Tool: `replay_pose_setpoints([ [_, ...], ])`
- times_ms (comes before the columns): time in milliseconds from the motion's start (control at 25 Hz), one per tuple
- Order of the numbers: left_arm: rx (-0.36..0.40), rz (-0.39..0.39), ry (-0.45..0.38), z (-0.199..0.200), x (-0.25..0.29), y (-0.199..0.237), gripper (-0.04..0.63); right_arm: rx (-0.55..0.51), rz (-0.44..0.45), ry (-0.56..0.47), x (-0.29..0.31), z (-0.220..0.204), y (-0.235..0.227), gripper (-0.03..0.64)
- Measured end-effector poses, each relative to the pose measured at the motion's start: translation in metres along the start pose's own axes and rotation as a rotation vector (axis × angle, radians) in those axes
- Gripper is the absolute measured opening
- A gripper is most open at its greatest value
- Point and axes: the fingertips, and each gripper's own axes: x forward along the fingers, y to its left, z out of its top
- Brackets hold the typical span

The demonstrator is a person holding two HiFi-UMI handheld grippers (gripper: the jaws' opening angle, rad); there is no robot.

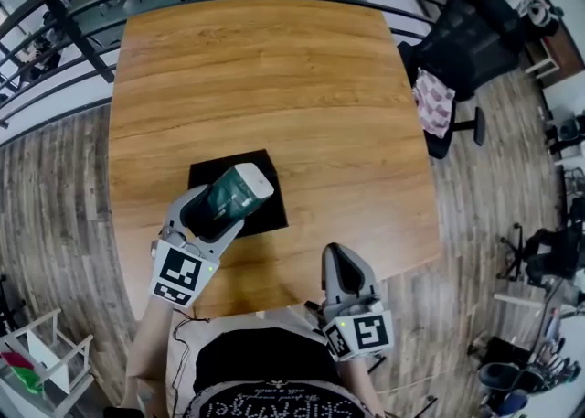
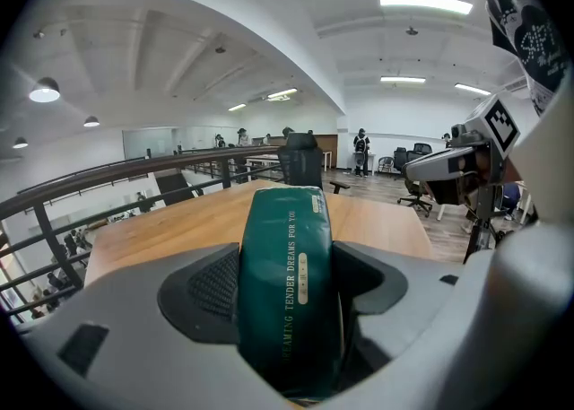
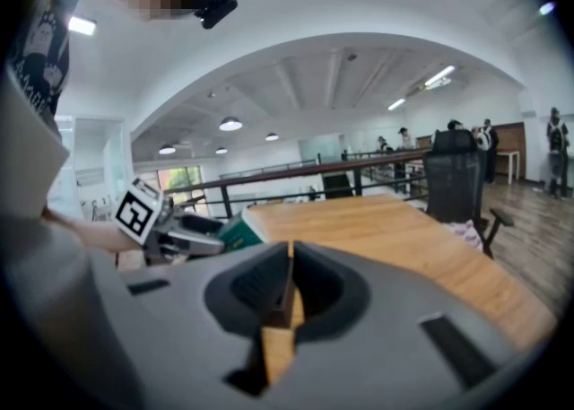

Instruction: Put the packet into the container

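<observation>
Left gripper [image 1: 224, 204]: clamped on green packet [image 1: 236, 189] | packet: over black container [image 1: 270, 213] on table [image 1: 274, 78], contact not discernible | right gripper [image 1: 340, 265]: jaws together, empty, at table's near edge

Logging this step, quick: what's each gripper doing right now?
Left gripper: shut on the green packet.
Right gripper: shut, holding nothing.

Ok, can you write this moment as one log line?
left gripper: shut on packet | packet: green, held over black container on table | right gripper: shut, empty, by table's near edge
</observation>
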Motion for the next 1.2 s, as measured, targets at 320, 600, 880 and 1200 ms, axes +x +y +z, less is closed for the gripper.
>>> replay_pose_setpoints([
  [320,0.035,-0.026,0.054,-0.02,0.017,-0.01,0.348,0.01,-0.021,0.002,-0.004,-0.002,-0.009,0.04],
  [600,0.09,-0.085,0.118,-0.037,0.027,-0.025,0.348,0.018,-0.044,0.011,-0.009,-0.006,-0.017,0.04],
  [880,0.137,-0.129,0.181,-0.045,0.034,-0.032,0.348,0.021,-0.054,0.009,-0.012,-0.005,-0.021,0.04],
  [1200,0.251,-0.158,0.355,-0.059,0.035,-0.034,0.347,0.025,-0.056,0.006,-0.011,-0.006,-0.02,0.039],
])
